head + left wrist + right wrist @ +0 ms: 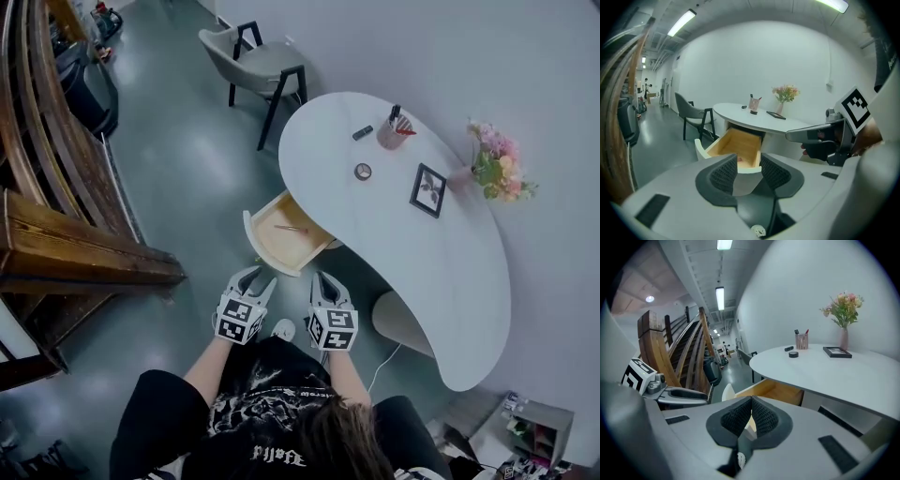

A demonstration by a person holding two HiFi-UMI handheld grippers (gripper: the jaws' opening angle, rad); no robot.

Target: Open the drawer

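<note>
The drawer [281, 234] stands pulled out from under the white curved table [450, 272]; its pale wooden inside shows, with a thin pinkish item [291, 228] lying in it. Both grippers hang in the air just short of its white front, touching nothing. My left gripper [258, 278] is open; in the left gripper view the drawer [736, 145] shows beyond the gap of that gripper [749, 159], apart from the pads. My right gripper [323, 279] is shut with nothing in it; in the right gripper view its pads [751, 401] meet in front of the drawer [773, 391].
On the tabletop stand a pen cup [392, 131], a small round item [363, 172], a picture frame [428, 189] and a vase of flowers [497, 159]. A grey chair [258, 61] stands beyond the table. A wooden staircase [56, 216] runs along the left.
</note>
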